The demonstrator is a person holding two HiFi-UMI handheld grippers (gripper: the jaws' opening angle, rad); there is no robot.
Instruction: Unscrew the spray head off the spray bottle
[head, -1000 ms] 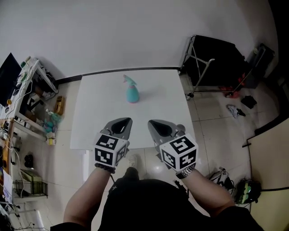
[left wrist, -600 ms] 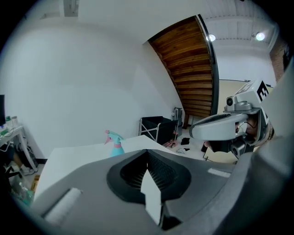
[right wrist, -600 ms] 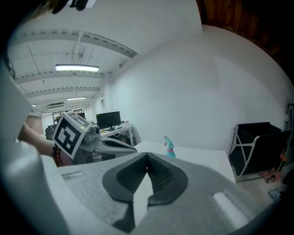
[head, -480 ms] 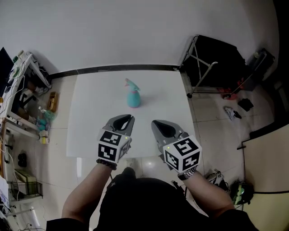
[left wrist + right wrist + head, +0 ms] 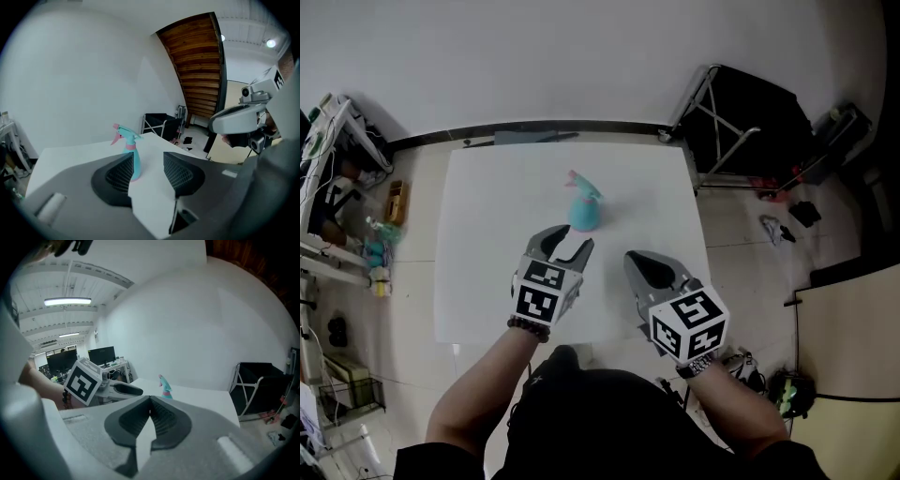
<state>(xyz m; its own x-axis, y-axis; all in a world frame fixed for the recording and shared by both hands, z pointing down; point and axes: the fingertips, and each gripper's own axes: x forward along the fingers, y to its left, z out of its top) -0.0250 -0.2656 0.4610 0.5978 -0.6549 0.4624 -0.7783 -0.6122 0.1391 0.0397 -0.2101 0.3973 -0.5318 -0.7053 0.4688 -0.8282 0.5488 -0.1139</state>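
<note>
On the white table [image 5: 478,234], toward its far side, the teal spray bottle [image 5: 585,212] stood upright with its spray head [image 5: 579,182] on top, untouched by either tool. The left gripper [image 5: 570,241] hung near it, jaws about half apart with nothing between the pads. In the left gripper view the bottle [image 5: 135,164] showed beyond the gap, closer to the left pad than to the middle. The right gripper [image 5: 639,259] sat further back toward the near edge, jaws pressed together and empty.

To my eye the step in hand was the approach. It looked best for the left gripper to shift a little so the bottle's body sat square in the gap, then come in low and clamp the wide lower part. A push against a bottle this light and upright would probably tip it. The right gripper would need to open before reaching the collar under the head, since a grip on the trigger would likely slip.

Compared with a second before, both grippers had moved further over the table toward the bottle. The left jaws, closed then, had just been opening with nothing in them, while the right ones were as tightly closed as before.
</note>
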